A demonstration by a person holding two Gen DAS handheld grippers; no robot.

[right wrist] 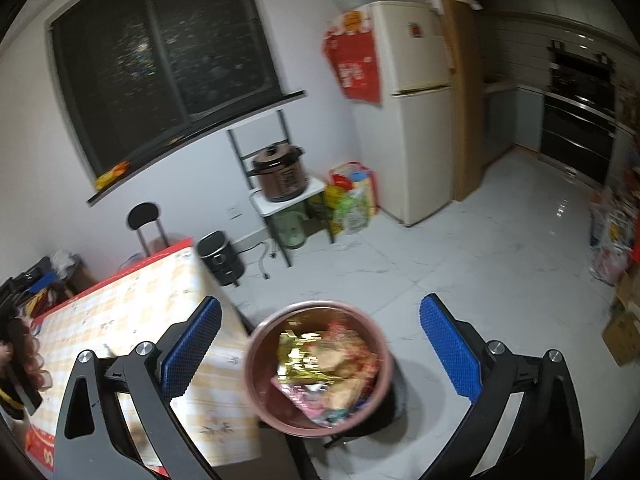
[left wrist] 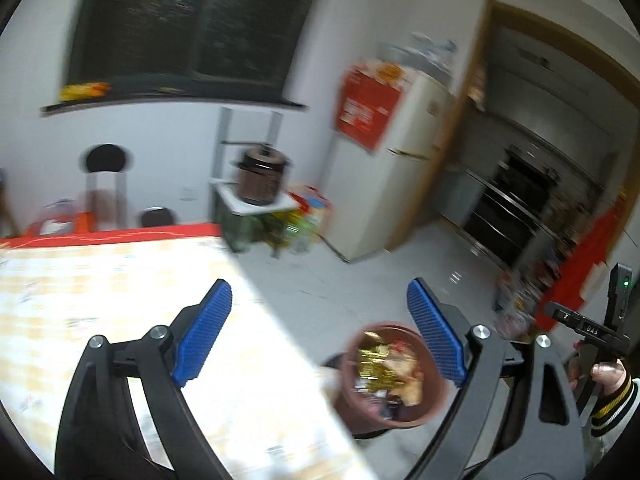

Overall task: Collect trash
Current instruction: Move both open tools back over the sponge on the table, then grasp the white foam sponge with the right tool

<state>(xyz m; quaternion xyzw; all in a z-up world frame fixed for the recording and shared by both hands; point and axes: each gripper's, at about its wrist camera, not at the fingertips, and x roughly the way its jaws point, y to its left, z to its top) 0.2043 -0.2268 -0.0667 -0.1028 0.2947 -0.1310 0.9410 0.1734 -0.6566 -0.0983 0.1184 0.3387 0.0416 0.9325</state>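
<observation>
Left gripper (left wrist: 320,330) spread wide, blue fingers (left wrist: 204,332) well apart, holding nothing. Right gripper (right wrist: 320,344) likewise spread wide, blue fingers (right wrist: 192,348) far apart and empty. Brown round bin (right wrist: 318,366) seen from above between the right fingers, standing on the white tiled floor (right wrist: 480,272) just beside the right edge of the counter (right wrist: 132,312). Full of trash (right wrist: 328,364): gold foil wrappers, red and pink packets, crumpled paper, blurred. Same bin (left wrist: 384,376) low in the left view, close to the right finger, gold wrappers (left wrist: 374,364) on top. Counter covered in a yellow checked cloth (left wrist: 100,300) with a red border, on the left in both views. Farther off: brown pressure cooker (right wrist: 280,174) on a small white shelf against the wall, black air fryer (right wrist: 220,258) on the floor beside the counter's far corner, cream fridge (right wrist: 416,112) to the right, dark window (right wrist: 164,52) above. Right gripper's handle with the person's hand (left wrist: 608,376) at the right edge of the left view.
</observation>
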